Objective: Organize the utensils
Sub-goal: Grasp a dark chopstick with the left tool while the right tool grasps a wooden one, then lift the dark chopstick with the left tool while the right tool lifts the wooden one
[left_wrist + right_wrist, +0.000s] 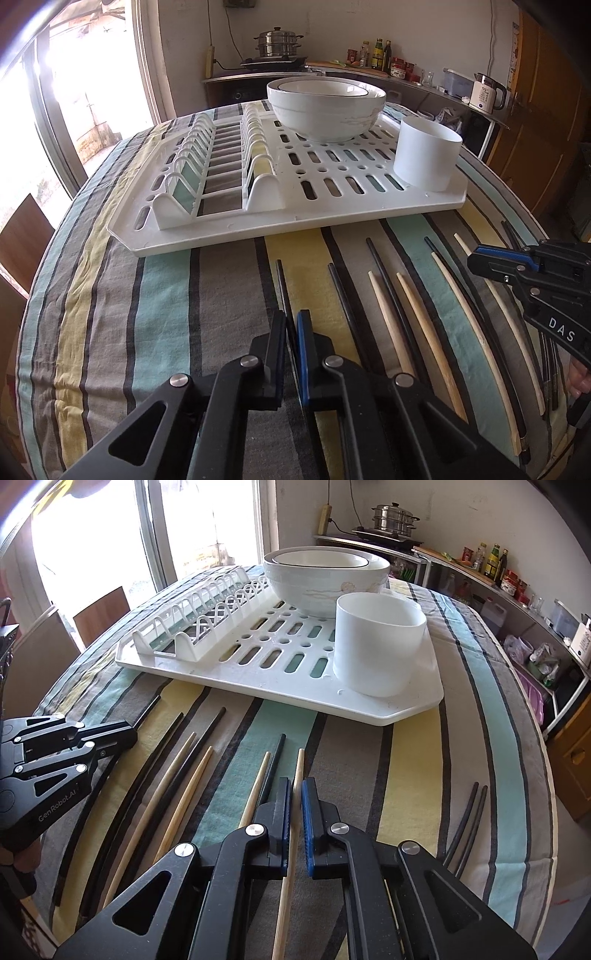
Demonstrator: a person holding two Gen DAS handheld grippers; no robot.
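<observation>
Chopsticks lie fanned in a loose row on the striped cloth of the round worktop [110, 295], just in front of the white plastic dish rack [332, 206]. Some are matte black and slim, some pale bamboo with a tapered tip, all roughly parallel and pointing toward the rack.

The left tongs [291, 332] are clenched on a black chopstick [282, 284], its thin shaft running up from between the pads (one pad blue and ribbed, the other black). The right tongs [294, 805] are clenched on a bamboo chopstick [298, 771], whose light grainy shaft passes between the two blue ribbed pads and out toward the camera. Beside it on the left lie another bamboo stick and a black one, nearly touching; a separate black pair [469, 812] lies well apart at the right.

The rack is a flat slotted tray with oval drain holes and two rows of arched plate dividers on its left. On it stand a smooth white cylindrical utensil cup [376, 646] at the near right corner and, behind it, a glossy ceramic bowl [325, 583] with a smaller dark-rimmed bowl nested inside.
</observation>
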